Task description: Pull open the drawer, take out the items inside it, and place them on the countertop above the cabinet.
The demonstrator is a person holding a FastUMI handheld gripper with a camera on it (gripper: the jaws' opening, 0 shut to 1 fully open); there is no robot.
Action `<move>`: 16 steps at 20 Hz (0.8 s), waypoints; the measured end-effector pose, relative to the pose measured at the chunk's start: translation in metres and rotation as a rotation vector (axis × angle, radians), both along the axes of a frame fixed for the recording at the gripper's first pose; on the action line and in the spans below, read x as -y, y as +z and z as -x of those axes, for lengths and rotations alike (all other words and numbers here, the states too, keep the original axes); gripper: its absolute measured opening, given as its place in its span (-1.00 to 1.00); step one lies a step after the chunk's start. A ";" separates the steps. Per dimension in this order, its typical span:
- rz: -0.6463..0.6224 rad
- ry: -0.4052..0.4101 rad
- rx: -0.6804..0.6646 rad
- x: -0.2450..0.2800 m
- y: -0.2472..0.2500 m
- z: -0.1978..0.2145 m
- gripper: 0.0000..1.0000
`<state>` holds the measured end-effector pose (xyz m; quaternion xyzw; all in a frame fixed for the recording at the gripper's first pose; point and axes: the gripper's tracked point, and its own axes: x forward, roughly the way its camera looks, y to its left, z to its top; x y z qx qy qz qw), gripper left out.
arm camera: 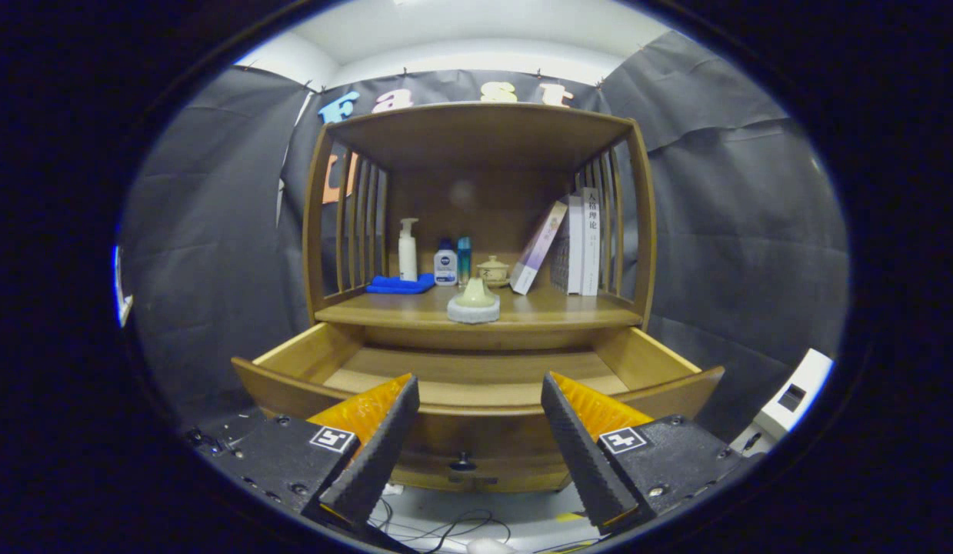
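A wooden cabinet stands ahead with its drawer (476,369) pulled out toward me; the visible drawer floor looks bare. The drawer front has a small dark knob (462,462) just below and between my fingers. On the countertop (568,312) above the drawer sits a pale cone-shaped item on a round white base (474,302), near the front edge. My gripper (480,400) is open, held in front of the drawer front, with nothing between its fingers.
At the back of the countertop stand a white pump bottle (408,248), a small blue-capped bottle (445,264), a slim teal bottle (464,260), a lidded cup (492,270), a folded blue cloth (400,284) and several books (580,242). Cables (445,527) lie on the floor below.
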<state>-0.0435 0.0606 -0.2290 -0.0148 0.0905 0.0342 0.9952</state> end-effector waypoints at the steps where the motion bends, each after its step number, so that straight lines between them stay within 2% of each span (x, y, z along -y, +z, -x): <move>1: 0.003 -0.005 0.001 0.001 -0.005 0.002 1.00; 8: -0.009 -0.004 -0.103 -0.008 -0.063 -0.004 1.00; 11: -0.020 -0.034 -0.115 -0.001 -0.057 0.000 1.00; 16: -0.021 -0.037 -0.109 -0.008 -0.057 -0.008 0.98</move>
